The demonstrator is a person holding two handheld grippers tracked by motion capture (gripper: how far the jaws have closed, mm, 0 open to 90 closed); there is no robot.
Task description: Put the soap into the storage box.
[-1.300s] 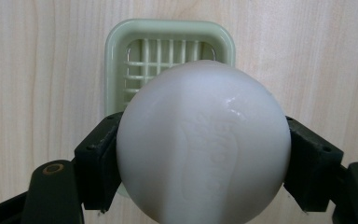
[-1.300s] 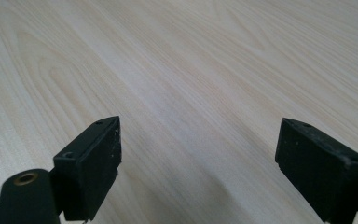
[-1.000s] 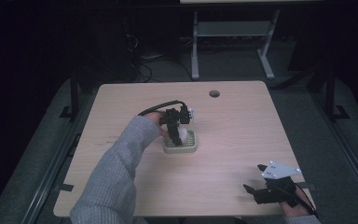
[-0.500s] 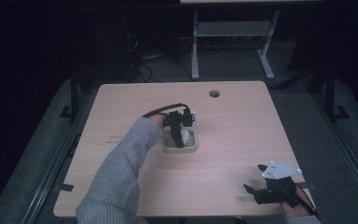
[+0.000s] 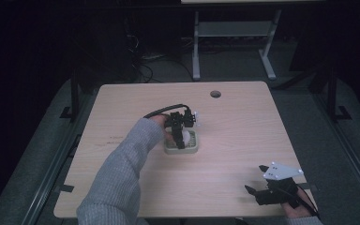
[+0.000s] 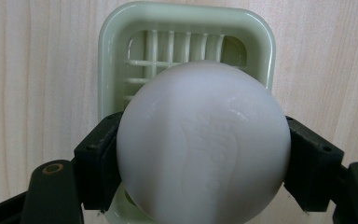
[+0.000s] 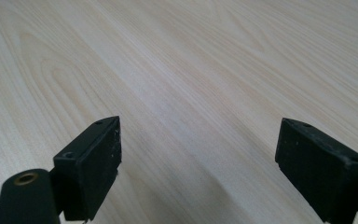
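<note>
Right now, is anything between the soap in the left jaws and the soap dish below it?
Nothing visible: the white soap is clamped by the left gripper directly above the green soap dish, whose slatted bottom looks bare.

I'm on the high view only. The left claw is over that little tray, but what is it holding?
Observer: A round white soap, gripped on both sides by the left claw, with a footprint shape pressed into its face.
Operator: And the tray under it, solid or slotted?
Observer: Slotted. The pale green soap dish has a grid of ribs across its bottom, seen past the soap in the left gripper view.
Operator: Is the right claw carrying anything?
Observer: No. The right claw has its jaws wide apart, with bare wooden table between them.
</note>
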